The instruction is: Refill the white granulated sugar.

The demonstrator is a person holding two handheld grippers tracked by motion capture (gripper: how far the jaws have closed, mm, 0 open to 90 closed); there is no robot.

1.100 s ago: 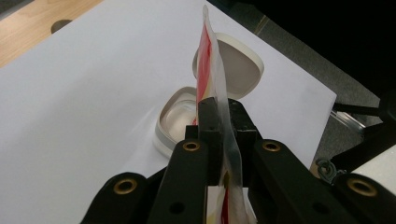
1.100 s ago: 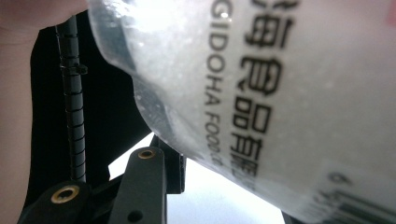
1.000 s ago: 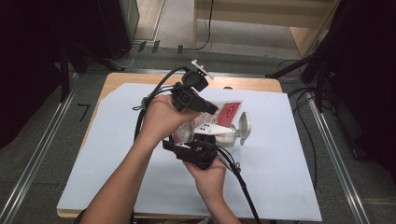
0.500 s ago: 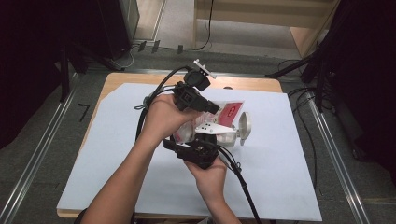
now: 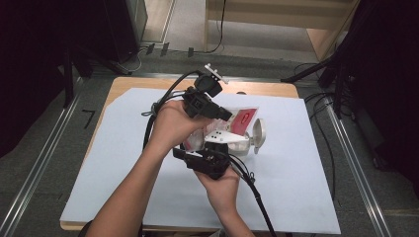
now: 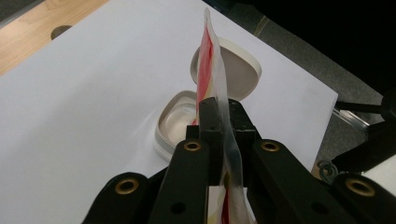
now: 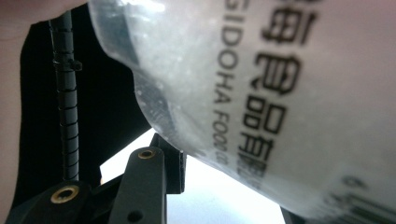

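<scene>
From above, both hands met over the middle of the white sheet [image 5: 123,163] on the table. The left gripper [image 5: 225,114] was higher and pointed to the right. The right gripper [image 5: 217,148] sat lower, just under it. Between them was a clear food bag [image 5: 244,118] with a red label, held up off the table. A small white box [image 5: 242,145] with its round lid [image 5: 258,134] flipped open lay right beside the bag, but this view did not show how the jaws sat on the bag.

The left gripper view showed that well. The left gripper [image 6: 223,126] was clamped tight on the thin edge of the bag [image 6: 211,60], which stood up like a flat strip with red on it. Past the jaws, the open box [image 6: 180,126] and its lid [image 6: 238,72] rested on the white sheet [image 6: 93,93]. A bit of bare wood [image 6: 42,28] showed at the top left corner.

The right gripper view was very close. The bag [image 7: 280,93] was a big blurry clear wall with black letters printed on it. One black jaw rose at the bottom left and the bag bulged over it. The right gripper [image 7: 224,186] had the bag's fat part between its jaws and was gripping it. A black ribbed cable [image 7: 67,116] hung on the left.
</scene>
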